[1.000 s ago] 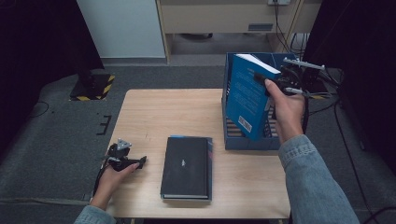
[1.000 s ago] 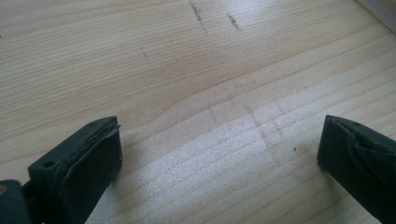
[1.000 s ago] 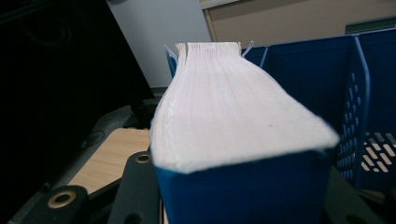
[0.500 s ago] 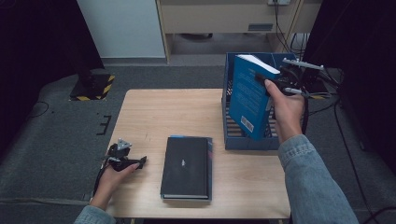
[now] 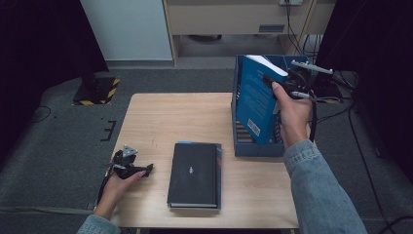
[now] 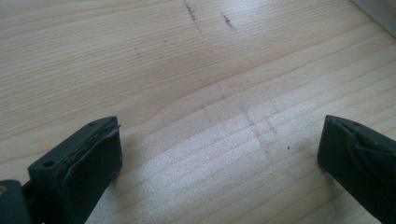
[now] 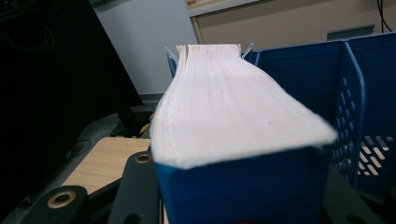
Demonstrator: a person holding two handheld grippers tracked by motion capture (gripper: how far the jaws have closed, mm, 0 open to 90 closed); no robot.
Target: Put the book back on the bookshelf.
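A blue book (image 5: 256,100) stands upright in the blue file rack (image 5: 258,147) at the table's right side, leaning a little. My right gripper (image 5: 275,84) is shut on its top edge; in the right gripper view the white page block (image 7: 224,107) and blue spine fill the space between the jaws. A black book (image 5: 194,174) lies flat near the table's front middle. At the front left corner my left gripper (image 5: 139,170) rests low on the wood, open, with bare tabletop (image 6: 205,93) between its pads (image 6: 98,154).
The wooden table (image 5: 170,117) has bare room at its back left. The rack's perforated blue walls (image 7: 364,112) rise right of the held book. Dark floor, a yellow-striped base (image 5: 97,90) and cables (image 5: 341,78) surround the table.
The blue book has sunk a little deeper into the rack and stands straighter. The left gripper has stayed put.
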